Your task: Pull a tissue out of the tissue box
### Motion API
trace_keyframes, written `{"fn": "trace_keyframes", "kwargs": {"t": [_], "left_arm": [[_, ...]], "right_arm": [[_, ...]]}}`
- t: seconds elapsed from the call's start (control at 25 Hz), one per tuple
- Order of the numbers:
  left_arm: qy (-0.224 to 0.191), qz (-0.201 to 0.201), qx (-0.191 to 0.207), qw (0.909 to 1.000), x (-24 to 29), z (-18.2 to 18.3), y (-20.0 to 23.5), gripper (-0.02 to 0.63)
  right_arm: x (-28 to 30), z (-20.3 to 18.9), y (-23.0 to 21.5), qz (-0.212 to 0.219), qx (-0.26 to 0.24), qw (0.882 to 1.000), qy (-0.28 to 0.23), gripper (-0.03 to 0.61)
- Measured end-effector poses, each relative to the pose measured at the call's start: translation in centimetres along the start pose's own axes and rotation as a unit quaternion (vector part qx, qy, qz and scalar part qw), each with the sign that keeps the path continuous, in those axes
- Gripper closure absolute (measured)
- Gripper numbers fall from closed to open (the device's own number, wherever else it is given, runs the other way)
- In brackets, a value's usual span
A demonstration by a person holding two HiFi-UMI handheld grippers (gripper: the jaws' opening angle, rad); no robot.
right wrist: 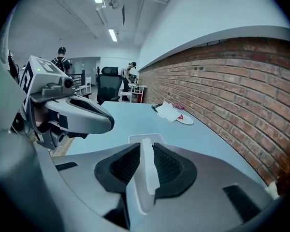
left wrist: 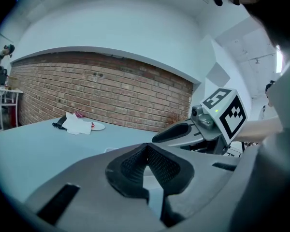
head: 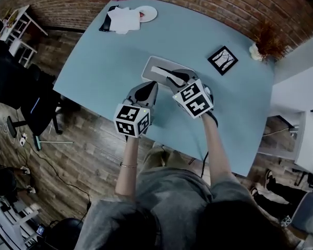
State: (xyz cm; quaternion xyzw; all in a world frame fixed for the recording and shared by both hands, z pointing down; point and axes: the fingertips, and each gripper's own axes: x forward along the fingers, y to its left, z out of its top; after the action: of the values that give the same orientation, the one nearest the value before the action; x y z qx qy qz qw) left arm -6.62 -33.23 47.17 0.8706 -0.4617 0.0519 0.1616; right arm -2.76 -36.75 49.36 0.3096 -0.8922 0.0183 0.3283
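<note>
A flat grey tissue box (head: pixel 167 65) lies on the blue table (head: pixel 104 61), and a white tissue (head: pixel 160 70) stands up from its slot. My right gripper (head: pixel 174 77) hovers over the box's near side. In the right gripper view its jaws (right wrist: pixel 144 151) stand apart, and the tissue (right wrist: pixel 147 170) shows upright in the gap, with the box (right wrist: pixel 146 138) just beyond. I cannot tell whether the pads touch the tissue. My left gripper (head: pixel 148 86) hangs just left of the box near the front edge. Its tips (left wrist: pixel 146 148) meet with nothing held.
At the table's far end lie a white plate (head: pixel 146 13) and a crumpled white cloth (head: pixel 123 19). A black picture frame (head: pixel 223 60) and a dried plant (head: pixel 266 39) sit at the right. A brick wall runs behind. An office chair (head: pixel 37 108) stands left.
</note>
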Motion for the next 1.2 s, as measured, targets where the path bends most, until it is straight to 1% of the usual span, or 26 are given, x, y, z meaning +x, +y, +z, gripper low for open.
{"fn": "trace_keyframes", "kwargs": {"t": [0.2,0.4,0.56,0.84,0.96,1.0,1.04,1.08,1.2], "left_arm": [[0.019,0.004,-0.012,0.9997,0.7,-1.6,1.5,0.611],[0.036,0.007,-0.02,0.9991,1.1,-3.2,2.8,0.611],[0.047,0.006,-0.024,0.9986,1.2,-4.2,2.9,0.611],[0.057,0.005,-0.03,0.9979,1.4,-5.1,2.9,0.611],[0.058,0.005,-0.031,0.9979,1.3,-5.2,3.0,0.611],[0.058,0.005,-0.031,0.9978,1.3,-5.3,3.0,0.611],[0.058,0.005,-0.031,0.9978,1.4,-5.4,3.0,0.611],[0.059,0.005,-0.032,0.9978,1.4,-5.4,3.0,0.611],[0.059,0.005,-0.034,0.9976,1.4,-5.5,3.0,0.611]], "right_arm": [[2.9,-1.5,-0.2,0.021,-0.035,0.998,0.05,0.473],[4.9,-2.2,0.0,0.039,-0.055,0.994,0.083,0.445],[5.8,-3.1,0.1,0.048,-0.049,0.993,0.097,0.439],[6.7,-4.0,-0.2,0.041,-0.04,0.992,0.111,0.44],[6.9,-3.9,-0.3,0.035,-0.046,0.992,0.112,0.466],[6.9,-3.9,-0.4,0.031,-0.051,0.992,0.114,0.495],[6.9,-4.0,-0.5,0.028,-0.058,0.991,0.116,0.543],[6.9,-4.0,-0.6,0.025,-0.064,0.991,0.117,0.561],[6.9,-4.1,-0.7,0.022,-0.072,0.99,0.119,0.574]]}}
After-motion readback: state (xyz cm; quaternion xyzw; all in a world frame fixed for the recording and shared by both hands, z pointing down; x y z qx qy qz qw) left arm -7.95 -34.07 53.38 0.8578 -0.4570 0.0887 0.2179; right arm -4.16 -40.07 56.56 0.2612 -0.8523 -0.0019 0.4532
